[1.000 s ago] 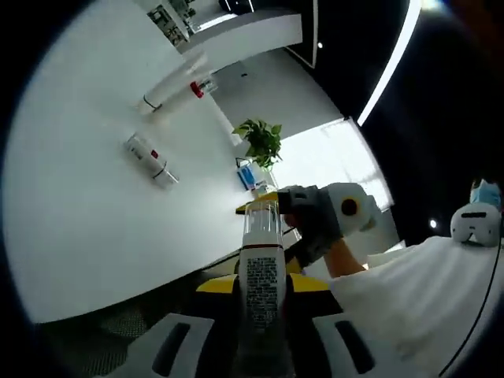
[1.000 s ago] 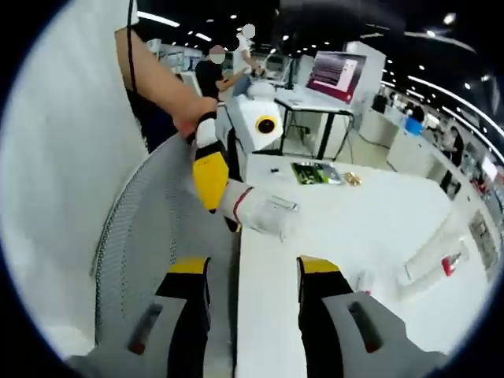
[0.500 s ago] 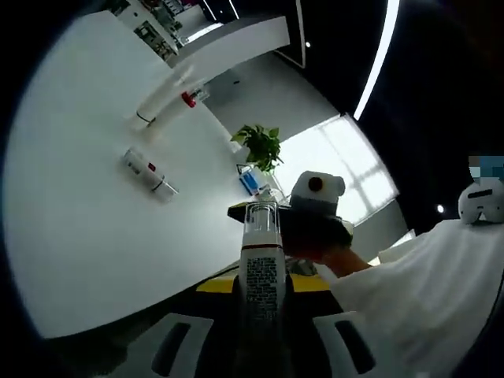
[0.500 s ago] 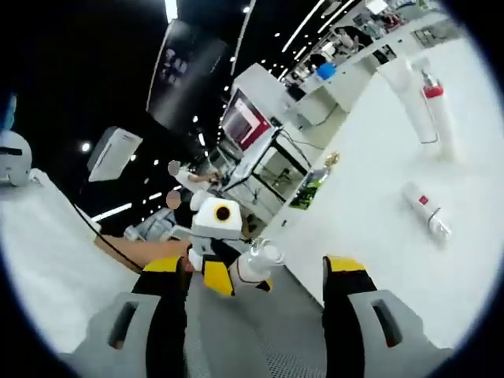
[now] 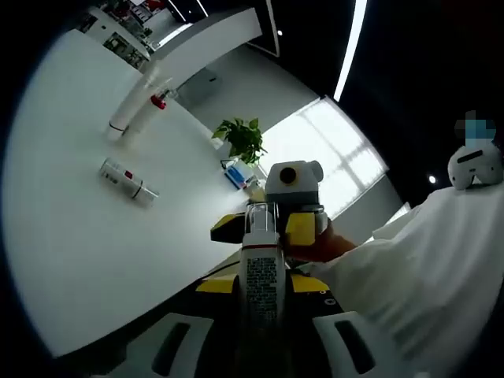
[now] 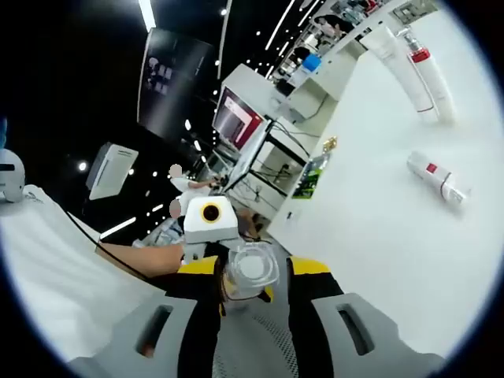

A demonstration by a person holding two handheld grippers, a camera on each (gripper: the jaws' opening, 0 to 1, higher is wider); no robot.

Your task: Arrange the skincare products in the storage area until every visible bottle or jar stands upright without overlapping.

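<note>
- Rising straight up the middle of the left gripper view, a white bottle (image 5: 262, 272) with a clear cap and a panel of small black print is clamped between the left gripper (image 5: 262, 315) jaws, its long axis running along the jaws and its cap pointing away from the camera.
- In the right gripper view the same bottle (image 6: 249, 272) is seen cap-first, its long axis pointing toward the camera, with the left gripper (image 6: 206, 236) behind it.
- The right gripper (image 6: 250, 291) jaws are seen on either side of the bottle's cap; whether they are pressed on it cannot be told.
- In the left gripper view the right gripper (image 5: 268, 228) is seen just beyond the bottle's cap, held by a hand (image 5: 327, 244).
- A white table (image 5: 71, 236) is spread to the left of the held bottle in the left gripper view.
- A small white bottle (image 5: 127, 181) with a red mark is lying on its side on the table, well apart from the held bottle.
- Farther from the held bottle, a long white tube (image 5: 130, 106) and a slim bottle with a red collar (image 5: 157, 101) are lying side by side.
- A green plant (image 5: 240, 139) is seen beyond the table's far edge.
</note>
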